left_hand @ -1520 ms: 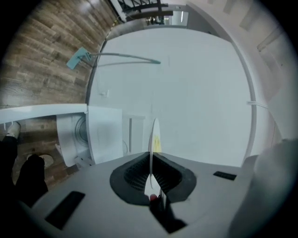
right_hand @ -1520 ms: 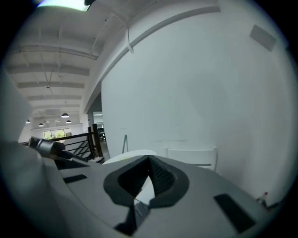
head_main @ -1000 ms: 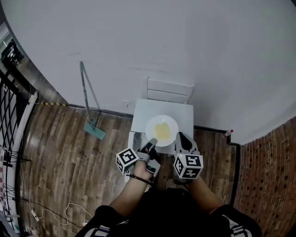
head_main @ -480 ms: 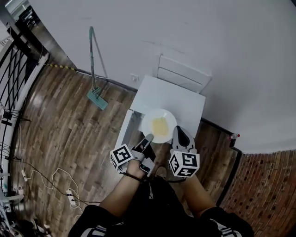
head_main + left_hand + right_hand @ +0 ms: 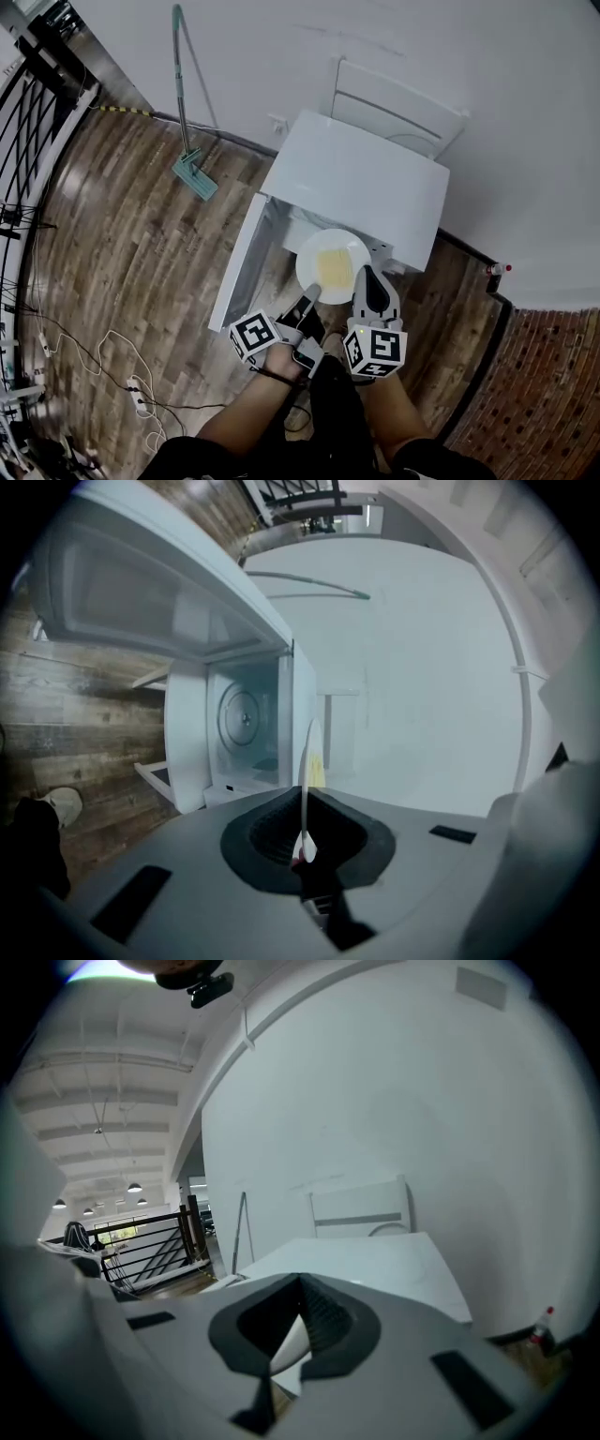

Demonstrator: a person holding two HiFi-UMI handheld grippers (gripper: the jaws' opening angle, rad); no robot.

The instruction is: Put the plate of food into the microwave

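Observation:
A white plate (image 5: 333, 265) with yellow food on it hangs level in front of the open white microwave (image 5: 361, 183). My left gripper (image 5: 312, 294) is shut on the plate's near-left rim and my right gripper (image 5: 366, 279) is shut on its near-right rim. In the left gripper view the plate (image 5: 307, 761) stands edge-on in my shut left gripper (image 5: 303, 847). Beyond it are the microwave cavity with its turntable (image 5: 239, 719) and the swung-open door (image 5: 159, 583). In the right gripper view a piece of plate rim (image 5: 286, 1346) shows in my right gripper (image 5: 298, 1321), below the microwave's top (image 5: 366, 1265).
The microwave door (image 5: 239, 267) stands open to the left over the wooden floor. A mop (image 5: 183, 103) leans on the white wall, and a white panel (image 5: 394, 98) stands behind the microwave. Cables (image 5: 122, 375) lie at the left, near a black railing (image 5: 28, 103). A small bottle (image 5: 497, 269) stands at the right.
Both grippers and the plate have come down from above the microwave's top to the front of its opening. The microwave and its open door now fill more of the head view.

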